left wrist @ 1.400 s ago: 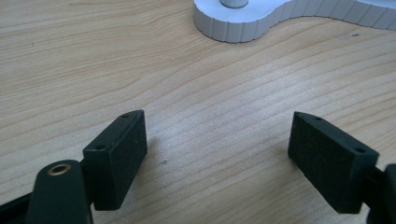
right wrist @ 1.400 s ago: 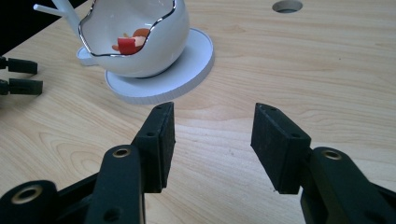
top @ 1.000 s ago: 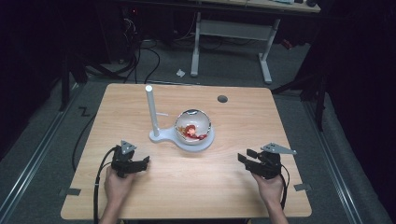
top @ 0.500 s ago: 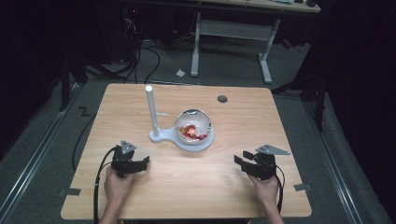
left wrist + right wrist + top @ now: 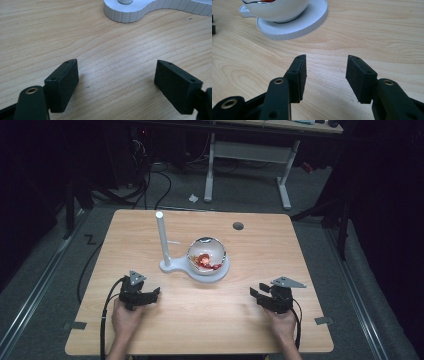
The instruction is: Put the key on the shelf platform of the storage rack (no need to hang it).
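Observation:
A white stand [image 5: 172,266] with an upright post [image 5: 162,237] sits mid-table and carries a white bowl [image 5: 206,255] holding something red. My left gripper [image 5: 152,293] rests near the front left of the table, pointing right toward the stand, open with nothing between its pads; in the left gripper view [image 5: 117,70] the stand's base [image 5: 130,13] lies ahead. My right gripper [image 5: 256,291] is at the front right, pointing left. Its jaws [image 5: 327,65] stand apart over bare wood and have just been closing a little. Bowl [image 5: 277,8] and base [image 5: 312,17] are ahead to its left.
A round dark hole [image 5: 238,225] sits near the table's far edge. Grey tape marks [image 5: 75,325] [image 5: 323,320] lie at the front corners. The left gripper's cable [image 5: 107,305] loops off the front left. Bare wood separates both grippers from the stand.
The right gripper has shifted a little to the left, toward the table's middle. The left gripper and the stand have stayed put.

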The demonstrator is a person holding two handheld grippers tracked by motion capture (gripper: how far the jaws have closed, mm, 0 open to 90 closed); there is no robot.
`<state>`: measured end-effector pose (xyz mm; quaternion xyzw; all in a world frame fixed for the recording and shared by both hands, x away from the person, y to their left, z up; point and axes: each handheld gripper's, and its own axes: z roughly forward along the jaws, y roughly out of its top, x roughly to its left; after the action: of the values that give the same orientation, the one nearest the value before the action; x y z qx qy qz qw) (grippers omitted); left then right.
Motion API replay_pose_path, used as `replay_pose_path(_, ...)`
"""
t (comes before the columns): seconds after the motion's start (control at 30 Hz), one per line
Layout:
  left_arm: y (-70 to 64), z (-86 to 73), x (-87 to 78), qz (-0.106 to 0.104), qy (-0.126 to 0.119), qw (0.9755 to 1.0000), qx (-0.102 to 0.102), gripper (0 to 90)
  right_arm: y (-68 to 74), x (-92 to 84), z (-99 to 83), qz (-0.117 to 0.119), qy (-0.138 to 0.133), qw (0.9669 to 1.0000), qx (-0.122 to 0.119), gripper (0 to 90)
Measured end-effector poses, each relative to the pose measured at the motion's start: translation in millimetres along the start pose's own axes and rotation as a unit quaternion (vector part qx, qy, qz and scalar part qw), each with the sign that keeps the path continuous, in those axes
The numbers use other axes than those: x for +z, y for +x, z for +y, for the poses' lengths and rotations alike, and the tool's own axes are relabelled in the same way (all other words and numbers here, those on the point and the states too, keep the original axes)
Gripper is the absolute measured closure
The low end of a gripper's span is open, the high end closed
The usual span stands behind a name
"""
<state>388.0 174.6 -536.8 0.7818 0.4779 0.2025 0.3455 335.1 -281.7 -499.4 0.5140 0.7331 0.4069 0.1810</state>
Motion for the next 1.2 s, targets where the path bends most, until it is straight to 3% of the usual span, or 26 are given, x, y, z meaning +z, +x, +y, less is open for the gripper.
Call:
replay_pose_path(0.43, -0.1, 0.0, 0.0, 0.0, 0.0, 1.0, -0.001, 20.1, -6.1, 12.8, -9.7, -0.015, 0.012, 0.9998, 0.005, 51.2)
replay_pose_path(0.9, -0.1, 0.0, 0.1, 0.0, 0.0, 1.0, 0.0, 20.1, -8.0, 26.3, -11.1, -0.059, 0.031, 0.9974, -0.028, 50.5)
replay_pose_path(1.2, -0.1, 0.0, 0.0, 0.0, 0.0, 1.0, 0.0, 20.1, -10.0, 34.4, -10.8, -0.072, 0.04, 0.9962, -0.029, 49.6)
